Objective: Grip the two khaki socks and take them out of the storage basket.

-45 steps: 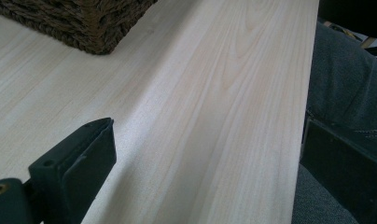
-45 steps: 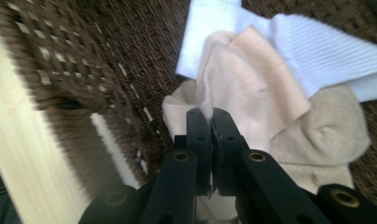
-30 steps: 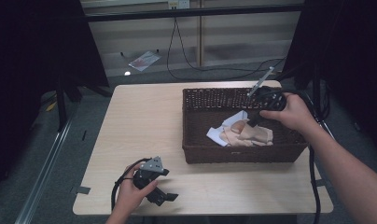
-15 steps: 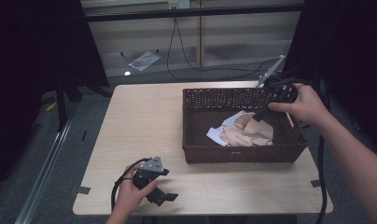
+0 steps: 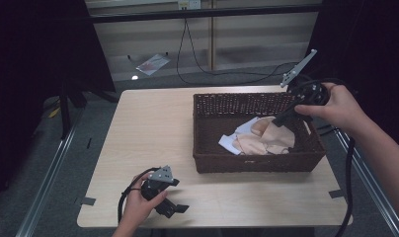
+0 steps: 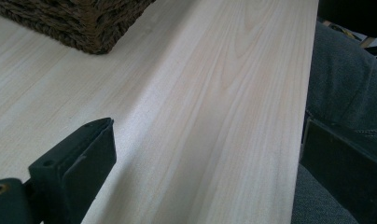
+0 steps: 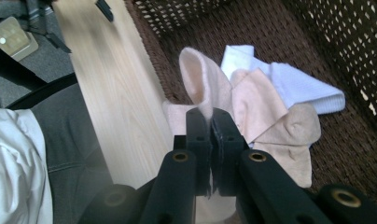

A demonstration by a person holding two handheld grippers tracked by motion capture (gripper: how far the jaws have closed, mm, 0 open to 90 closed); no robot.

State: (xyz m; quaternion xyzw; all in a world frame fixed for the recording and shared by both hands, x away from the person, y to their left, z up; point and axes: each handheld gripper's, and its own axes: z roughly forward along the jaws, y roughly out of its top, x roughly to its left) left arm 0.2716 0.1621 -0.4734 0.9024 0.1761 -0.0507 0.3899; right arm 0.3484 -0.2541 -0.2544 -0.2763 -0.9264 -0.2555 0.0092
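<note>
The right tool (image 7: 210,122) has its jaws pinched tight on the edge of a peach sock (image 7: 200,84), and the cloth stands up from the pinch in a soft fold. It looks light, limp stuff: it will drape and stretch rather than keep a shape, and nothing here is breakable. A thin edge like this one is a fair place to take hold, though a deeper bite into the fabric would probably be safer against slipping.

From the high view, that right tool (image 5: 285,116) sits over the far right corner of the wicker basket (image 5: 257,163), with the sock (image 5: 274,136) rising to it from the pile inside. The rest of the bundle, a white sock (image 7: 289,81) and a tan sock (image 7: 296,126), lies on the basket floor right below the jaws, touching the lifted piece.

Over at the near left, the left tool (image 5: 172,208) rests on the wooden surface (image 5: 153,128), jaws spread wide with nothing between them, well apart from the basket.
</note>
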